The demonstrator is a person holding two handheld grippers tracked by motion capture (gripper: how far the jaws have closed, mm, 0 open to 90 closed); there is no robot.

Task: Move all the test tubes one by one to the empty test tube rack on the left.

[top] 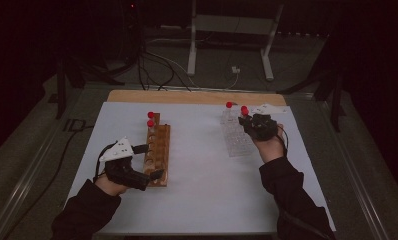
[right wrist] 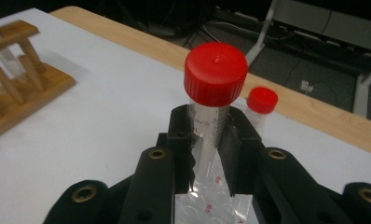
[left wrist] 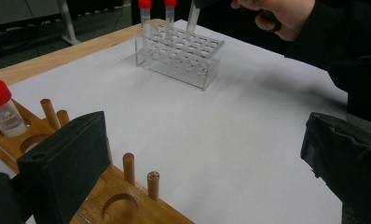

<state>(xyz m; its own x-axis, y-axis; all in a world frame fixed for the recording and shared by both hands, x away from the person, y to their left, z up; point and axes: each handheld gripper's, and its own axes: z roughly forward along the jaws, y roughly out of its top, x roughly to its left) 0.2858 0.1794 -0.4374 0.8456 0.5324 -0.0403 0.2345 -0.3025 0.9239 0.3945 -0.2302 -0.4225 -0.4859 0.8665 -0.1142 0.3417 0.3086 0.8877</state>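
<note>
Between right gripper (right wrist: pixel 206 149) jaws: red-capped tube (right wrist: pixel 214 100), clamped upright, above clear rack (left wrist: pixel 181 55) | clear rack: two more red-capped tubes (left wrist: pixel 145 18) at far end, other holes bare | wooden rack (top: pixel 157 148): two capped tubes (top: pixel 150 122) at far end | left gripper (top: pixel 143 167): jaws spread wide, astride wooden rack's near end, gripping nothing

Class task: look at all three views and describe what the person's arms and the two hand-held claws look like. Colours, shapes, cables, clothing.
Both arms wear dark long sleeves. The left claw is black with two broad flat jaws, a pale three-cornered plate on top and a black cable trailing off. The right claw is black too; its jaws carry a toothed inner edge, with brass-ringed holes in the arms behind them.
</note>
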